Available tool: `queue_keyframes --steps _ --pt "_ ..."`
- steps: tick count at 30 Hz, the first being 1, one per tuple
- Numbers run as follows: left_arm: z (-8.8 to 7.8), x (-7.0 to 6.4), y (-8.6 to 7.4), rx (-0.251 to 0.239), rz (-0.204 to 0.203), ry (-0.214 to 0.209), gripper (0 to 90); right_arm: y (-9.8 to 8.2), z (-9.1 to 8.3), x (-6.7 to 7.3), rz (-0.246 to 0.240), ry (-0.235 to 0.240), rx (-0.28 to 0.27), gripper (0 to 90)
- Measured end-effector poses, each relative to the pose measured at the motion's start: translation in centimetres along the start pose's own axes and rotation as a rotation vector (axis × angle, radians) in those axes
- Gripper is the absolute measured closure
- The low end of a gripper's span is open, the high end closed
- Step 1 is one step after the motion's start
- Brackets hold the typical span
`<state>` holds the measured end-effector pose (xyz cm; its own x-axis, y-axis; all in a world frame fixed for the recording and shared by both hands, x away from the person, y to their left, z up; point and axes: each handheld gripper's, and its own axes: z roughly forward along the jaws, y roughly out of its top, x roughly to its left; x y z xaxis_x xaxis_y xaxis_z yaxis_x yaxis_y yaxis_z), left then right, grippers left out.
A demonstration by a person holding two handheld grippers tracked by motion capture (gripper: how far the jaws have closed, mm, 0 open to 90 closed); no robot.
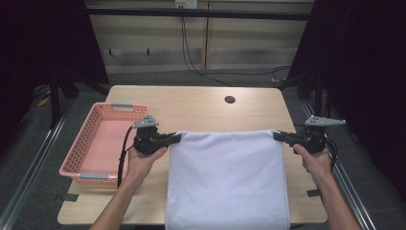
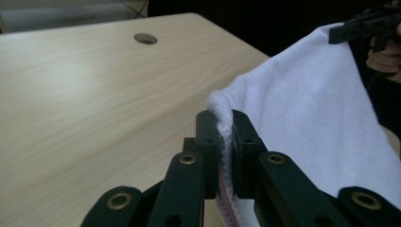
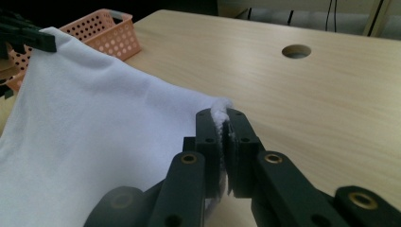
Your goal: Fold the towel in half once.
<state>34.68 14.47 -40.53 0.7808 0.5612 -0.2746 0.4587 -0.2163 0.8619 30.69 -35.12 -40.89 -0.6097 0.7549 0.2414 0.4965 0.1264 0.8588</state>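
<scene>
Towel [image 1: 227,179], white, hangs over the table's near edge, its top hem stretched straight between both tools. Left gripper [image 1: 176,138] has its jaws pressed on the hem's left corner; right gripper [image 1: 277,135] pinches the right corner likewise. Pink perforated basket [image 1: 98,143] sits just left of the left hand [image 1: 141,160]. Light wood table [image 1: 206,108] has a round cable hole [image 1: 230,99] farther back. Beyond that: grey floor, cables, pale wall panels.

Fluffy cloth towel [image 1: 227,177], wood-grain table [image 1: 201,103]
</scene>
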Motion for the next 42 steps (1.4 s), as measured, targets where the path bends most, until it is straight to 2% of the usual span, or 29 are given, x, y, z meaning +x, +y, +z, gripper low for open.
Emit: queue_keyframes --steps 3,5,7,8,9,11,13,14,16,17,18,20,22,25,26,27,28,29,30,31,32,34,35,36,37,38,39,40,42 --pt "-0.4 0.3 0.8 -0.013 -0.003 0.016 84.3 0.7 -0.2 -0.3 0.004 -0.009 -0.013 85.4" --pt "-0.6 0.6 1.5 -0.013 0.012 0.037 84.3 1.2 -0.3 -0.7 0.008 -0.018 -0.023 85.4" --pt "-0.7 1.3 2.3 -0.03 -0.006 0.039 84.3 2.2 -0.1 -1.3 0.008 -0.026 -0.039 85.4" --pt "-0.6 1.7 3.0 -0.034 0.004 0.056 84.3 2.5 0.0 -1.4 0.011 -0.027 -0.041 85.4" --pt "-0.6 1.7 3.0 -0.034 0.004 0.056 84.3 2.8 0.2 -1.5 0.009 -0.031 -0.046 85.4" --pt "0.0 2.4 4.2 -0.021 0.034 0.089 84.3 3.5 0.7 -1.8 0.004 -0.042 -0.044 85.5" --pt "0.2 2.7 4.5 -0.033 0.027 0.089 84.3 4.1 1.2 -2.2 0.004 -0.049 -0.048 85.5" --pt "0.5 3.4 5.1 -0.058 0.014 0.093 84.3 4.3 1.5 -2.4 0.007 -0.054 -0.047 85.5" --pt "0.8 3.9 5.4 -0.067 0.008 0.093 84.2 4.8 2.0 -2.9 0.012 -0.061 -0.05 85.5" --pt "0.8 3.9 5.4 -0.067 0.008 0.093 84.3 4.8 2.0 -2.9 0.012 -0.061 -0.05 85.5" --pt "1.1 4.0 5.5 -0.064 0.018 0.114 84.2 5.3 2.5 -3.3 0.021 -0.075 -0.044 85.5" --pt "1.1 3.9 5.4 -0.061 0.022 0.109 84.2 5.5 2.6 -3.4 0.017 -0.072 -0.051 85.5" --pt "0.8 3.3 5.2 -0.063 0.034 0.093 84.1 5.9 2.3 -3.2 0.015 -0.056 -0.083 85.5" --pt "0.1 2.7 4.9 -0.053 0.056 0.088 84.2 5.7 1.8 -2.8 0.001 -0.052 -0.079 85.5" --pt "-0.6 2.1 4.6 -0.057 0.065 0.082 84.0 5.2 1.1 -2.3 -0.016 -0.037 -0.078 85.5" --pt "-0.6 2.1 4.6 -0.057 0.065 0.082 84.0 5.2 1.1 -2.3 -0.016 -0.037 -0.078 85.5" --pt "-1.0 1.7 4.4 -0.058 0.061 0.073 84.0 4.8 0.6 -1.9 -0.016 -0.025 -0.079 85.5" --pt "-1.5 1.0 3.9 -0.063 0.075 0.056 83.9 4.3 0.2 -1.5 -0.025 -0.017 -0.082 85.4" --pt "-1.8 0.4 3.5 -0.052 0.09 0.063 83.9 3.8 -0.4 -0.9 -0.037 -0.012 -0.076 85.4" --pt "-2.0 0.0 3.2 -0.045 0.081 0.054 83.8 3.3 -0.9 -0.5 -0.043 -0.004 -0.078 85.5" --pt "-2.5 -1.2 2.4 -0.06 0.081 0.027 83.6 2.4 -1.6 0.3 -0.055 0.008 -0.07 85.4" --pt "-2.8 -2.2 1.4 -0.06 0.081 0.012 83.6 1.3 -2.3 1.0 -0.06 0.024 -0.062 85.4" --pt "-2.8 -2.2 1.4 -0.06 0.081 0.012 83.6 1.3 -2.3 1.0 -0.06 0.024 -0.062 85.4" --pt "-2.9 -2.9 0.3 -0.024 0.083 0.027 83.5 0.1 -2.8 1.7 -0.068 0.026 -0.039 85.2" --pt "-2.9 -2.9 0.3 -0.024 0.083 0.027 83.5 0.1 -2.8 1.7 -0.068 0.026 -0.039 85.2" --pt "-3.2 -3.8 -0.9 -0.014 0.087 0.013 83.5 -0.7 -3.2 2.2 -0.074 0.03 -0.024 85.1" --pt "-3.2 -3.8 -0.9 -0.014 0.087 0.013 83.5 -1.2 -3.5 2.5 -0.075 0.041 -0.025 85.0" --pt "-3.4 -4.4 -2.1 0.012 0.074 0.019 83.5 -1.7 -3.7 2.8 -0.076 0.046 -0.02 84.9" --pt "-3.6 -4.8 -3.3 0.029 0.104 0.037 83.2 -2.6 -4.0 3.4 -0.077 0.05 -0.012 84.6"
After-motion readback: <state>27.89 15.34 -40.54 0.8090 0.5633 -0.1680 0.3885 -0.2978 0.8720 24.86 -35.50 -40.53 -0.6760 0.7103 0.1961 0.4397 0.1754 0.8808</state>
